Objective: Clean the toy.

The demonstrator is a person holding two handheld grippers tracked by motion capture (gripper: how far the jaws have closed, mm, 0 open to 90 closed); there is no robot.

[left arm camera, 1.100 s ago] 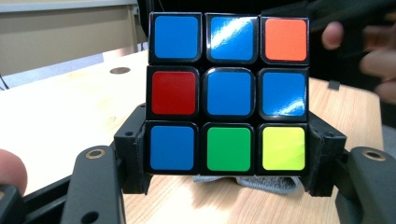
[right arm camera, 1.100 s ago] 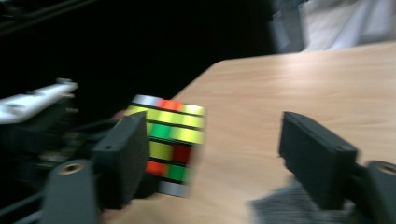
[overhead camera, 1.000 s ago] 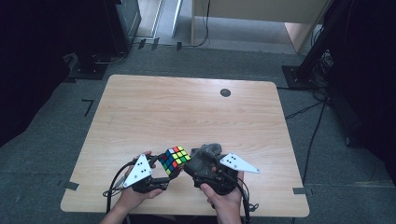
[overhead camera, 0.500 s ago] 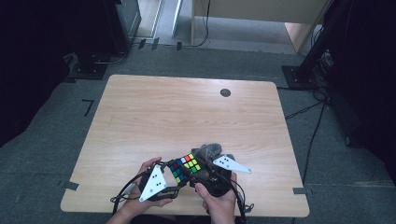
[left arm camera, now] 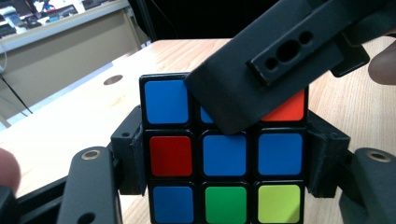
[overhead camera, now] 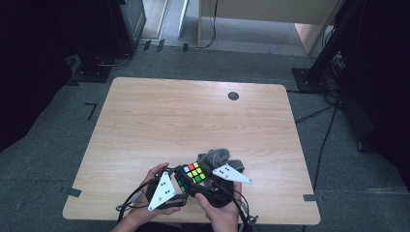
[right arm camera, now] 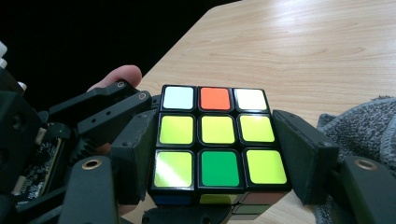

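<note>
A scrambled Rubik's cube (overhead camera: 191, 175) hangs just above the table's near edge, gripped from two sides. My left gripper (overhead camera: 183, 186) comes from the lower left. In the left gripper view its pads (left arm camera: 133, 158) press the cube (left arm camera: 170, 156) on both sides; its jaws have just eased slightly wider, and the left gripper (left arm camera: 229, 161) remains shut on it. My right gripper (overhead camera: 200, 181) comes from the lower right. Its jaws have just been closing, and the right gripper (right arm camera: 217, 154) clamps the cube (right arm camera: 217, 130) across the yellow face. One right jaw crosses the blue face.
A crumpled grey cloth (overhead camera: 220, 157) lies right behind the cube, also at the right of the right gripper view (right arm camera: 364, 130). The wooden table (overhead camera: 193, 116) has a small dark round spot (overhead camera: 233, 95) near its far edge. Cables trail off the near edge.
The left hand and its gripper have swung right and nearer the person, and the cube has shifted right with them. The right gripper's jaws have come in onto the cube.
</note>
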